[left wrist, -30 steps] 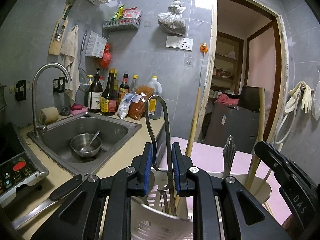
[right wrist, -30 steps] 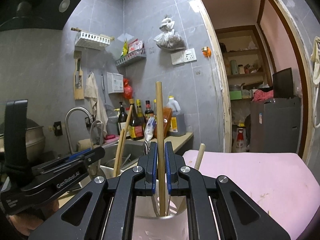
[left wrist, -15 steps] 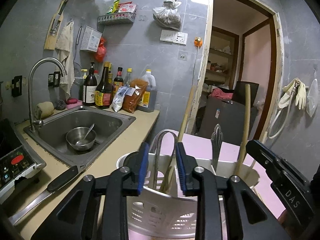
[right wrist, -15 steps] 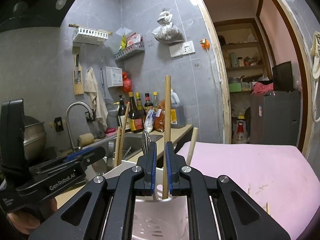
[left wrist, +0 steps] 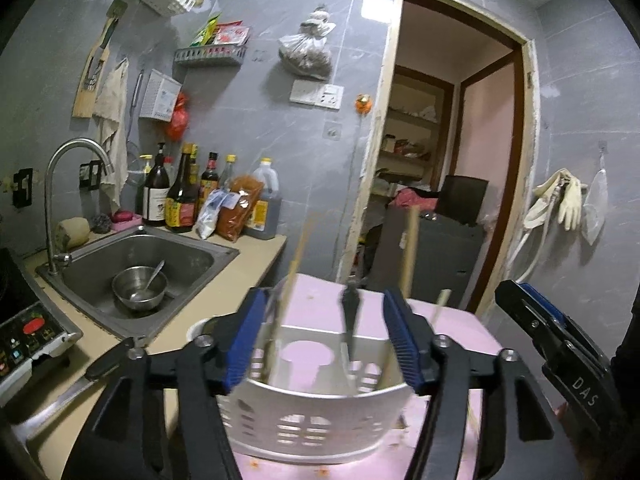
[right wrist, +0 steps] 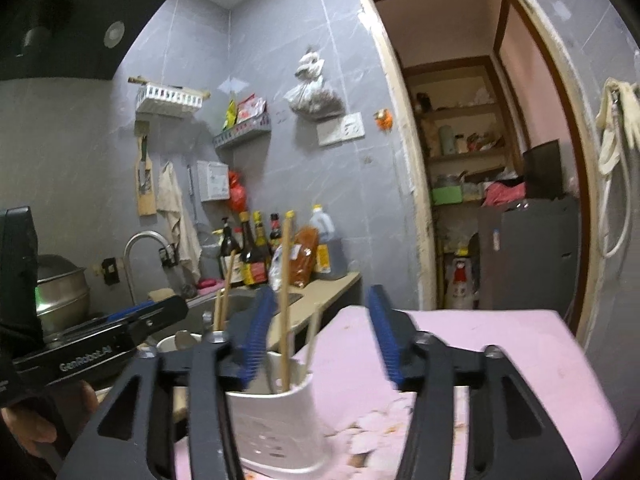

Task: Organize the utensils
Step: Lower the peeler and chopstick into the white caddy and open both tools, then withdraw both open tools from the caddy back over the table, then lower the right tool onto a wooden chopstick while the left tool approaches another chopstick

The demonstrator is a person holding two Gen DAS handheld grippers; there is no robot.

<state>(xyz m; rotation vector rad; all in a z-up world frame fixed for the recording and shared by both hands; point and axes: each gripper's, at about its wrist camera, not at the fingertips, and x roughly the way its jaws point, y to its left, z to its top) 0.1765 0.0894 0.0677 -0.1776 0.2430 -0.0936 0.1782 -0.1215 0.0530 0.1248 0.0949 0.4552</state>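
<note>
**Spotter:** What do you have on the left?

**Operator:** My left gripper (left wrist: 326, 340) has just been opening; its jaws stand well apart, gripping nothing. The white utensil holder (left wrist: 320, 420) sits on the pink surface (left wrist: 460, 332) straight ahead of them and a little below. Its contents stand nearly upright: a chopstick (left wrist: 294, 276) by the left pad, a dark metal handle (left wrist: 351, 312) in the middle, a wooden handle (left wrist: 409, 256) further right.

**Spotter:** And the right?

**Operator:** The right gripper (right wrist: 320, 340) has just been opening too, and nothing is between its pads. From there the holder lies low and left of the gap, so I judge the left hand lines up better. One chopstick (right wrist: 285, 300) rises by its left pad.

**Spotter:** Anything still loose?

**Operator:** Far left, a knife (left wrist: 80, 380) lies flat on the counter, and the sink (left wrist: 192, 252) holds a steel bowl (left wrist: 138, 292) with a spoon (left wrist: 154, 276) in it.
</note>
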